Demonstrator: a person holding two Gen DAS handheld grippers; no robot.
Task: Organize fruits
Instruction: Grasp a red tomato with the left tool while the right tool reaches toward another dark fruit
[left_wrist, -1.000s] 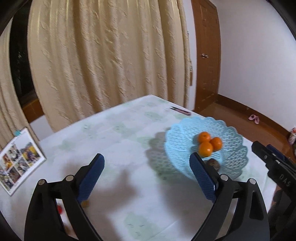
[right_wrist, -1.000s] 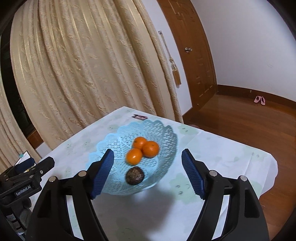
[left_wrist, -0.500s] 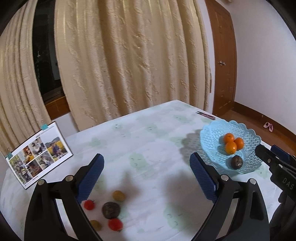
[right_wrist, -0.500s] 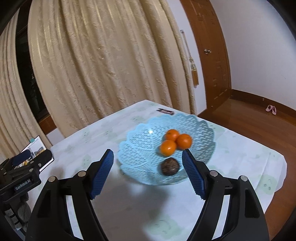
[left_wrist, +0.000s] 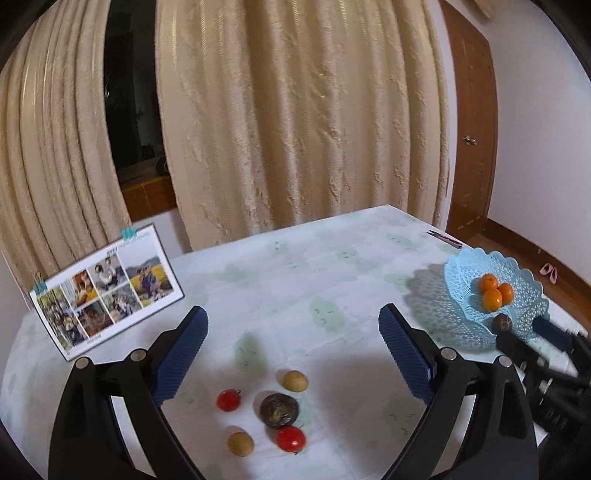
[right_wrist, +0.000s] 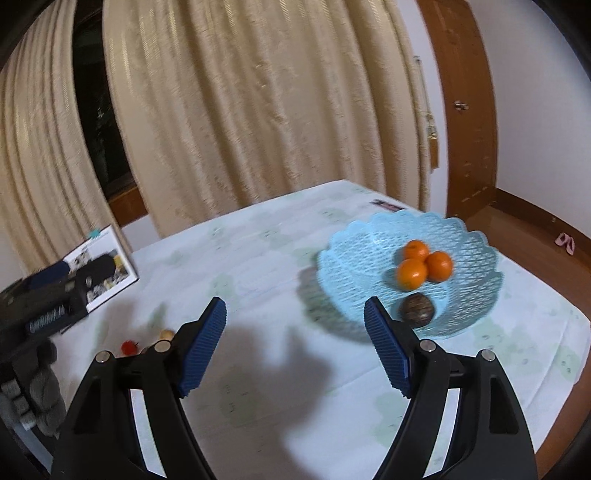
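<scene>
A light blue lattice basket (right_wrist: 476, 251) at the table's right holds three oranges (right_wrist: 412, 273) and a dark brown passion fruit (right_wrist: 416, 309); it also shows in the left wrist view (left_wrist: 524, 295). Loose on the cloth near the front lie two red tomatoes (left_wrist: 228, 400), two tan round fruits (left_wrist: 294, 380) and a dark passion fruit (left_wrist: 278, 410). My left gripper (left_wrist: 291, 350) is open and empty above these loose fruits. My right gripper (right_wrist: 295, 343) is open and empty, left of the basket.
A photo calendar (left_wrist: 107, 288) stands at the table's back left. A small dark object (left_wrist: 445, 238) lies near the far right edge. Curtains hang behind the table. The table's right edge drops to a wooden floor (right_wrist: 535, 221).
Both grippers have swung left. The left view now shows the loose fruits and the calendar, and the basket has shifted to the right in both views. Both stay open.
</scene>
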